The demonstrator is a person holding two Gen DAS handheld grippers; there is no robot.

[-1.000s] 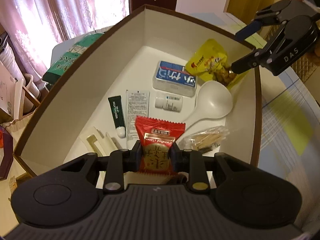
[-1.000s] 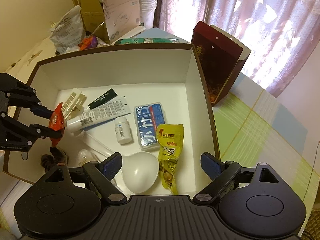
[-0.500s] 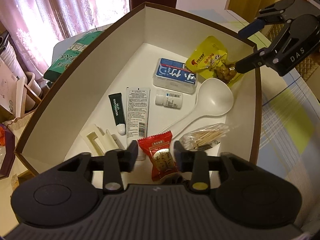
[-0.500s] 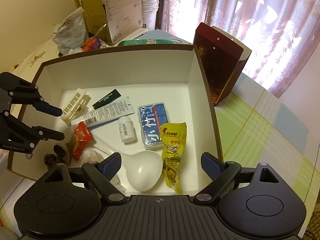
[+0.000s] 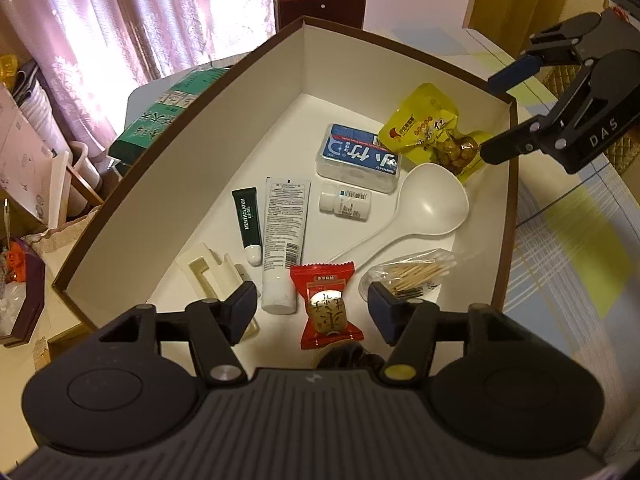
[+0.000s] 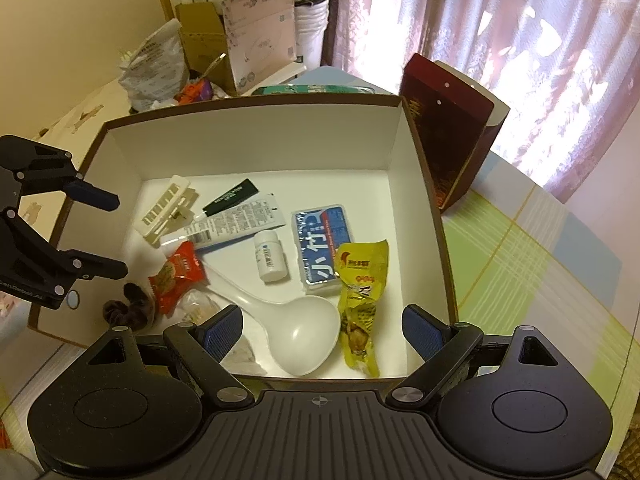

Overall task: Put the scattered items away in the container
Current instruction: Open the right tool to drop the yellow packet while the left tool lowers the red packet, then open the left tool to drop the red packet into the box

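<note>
Red foil-wrapped candy packet [image 5: 327,305] lies flat on the floor of the white, brown-rimmed cardboard box [image 5: 506,216], between the left gripper [image 5: 312,307] fingers, touching neither; jaws opening. Beside it: white tube [image 5: 283,236], toothpick bag [image 5: 408,272]. Right gripper [image 6: 322,328] spread wide over the white plastic ladle [image 6: 298,334], holding nothing.

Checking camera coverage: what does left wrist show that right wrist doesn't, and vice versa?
Left wrist only: the toothpick bag seen clearly, and the right gripper open at the box's far corner.

Right wrist only: the brown scrunchie seen whole, the cluttered shelf, and the left gripper, jaws opening, with nothing between them.

Both: the box, red candy, ladle, yellow snack pouch.
</note>
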